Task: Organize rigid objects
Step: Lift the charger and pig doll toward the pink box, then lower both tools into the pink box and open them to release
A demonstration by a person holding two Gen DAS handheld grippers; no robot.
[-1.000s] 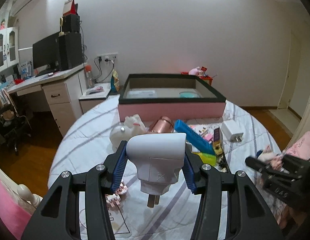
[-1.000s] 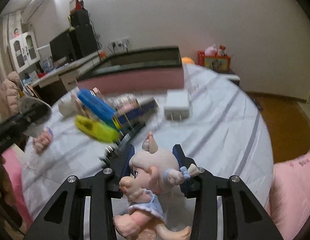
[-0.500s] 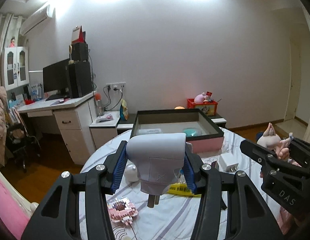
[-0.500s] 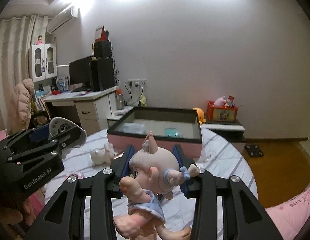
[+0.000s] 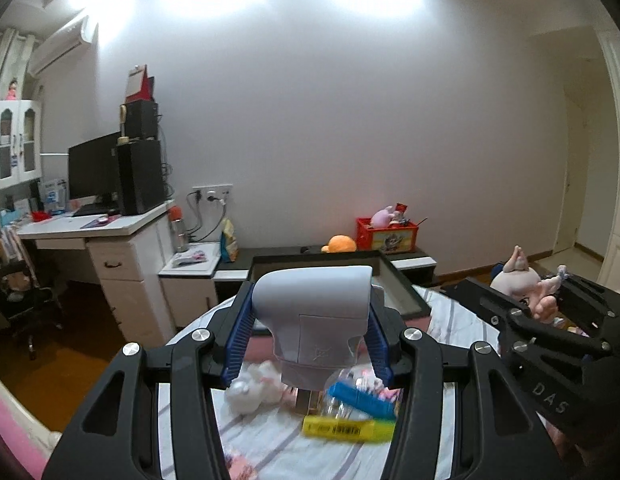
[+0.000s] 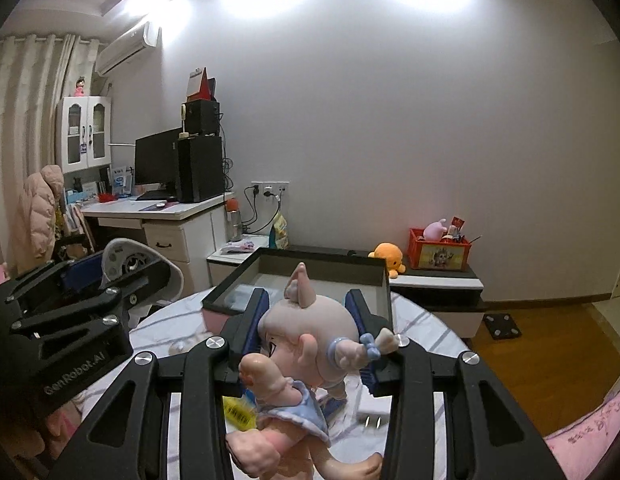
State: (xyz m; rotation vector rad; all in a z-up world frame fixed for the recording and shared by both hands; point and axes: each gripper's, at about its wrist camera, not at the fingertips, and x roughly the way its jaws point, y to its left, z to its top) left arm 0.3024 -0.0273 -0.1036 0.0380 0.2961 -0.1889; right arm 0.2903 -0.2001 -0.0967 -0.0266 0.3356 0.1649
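- We see the pink box [image 5: 406,300] with its dark rim lying open on the striped bed [image 5: 270,444].
- Our left gripper [image 5: 310,340] clamps the white plug adapter [image 5: 314,312] above the bed, prongs down.
- Our right gripper [image 6: 306,344] grips the pig doll [image 6: 302,344] by its head, just short of the box.

White wall [image 5: 350,120], desk [image 5: 90,228], wooden floor [image 6: 550,344].
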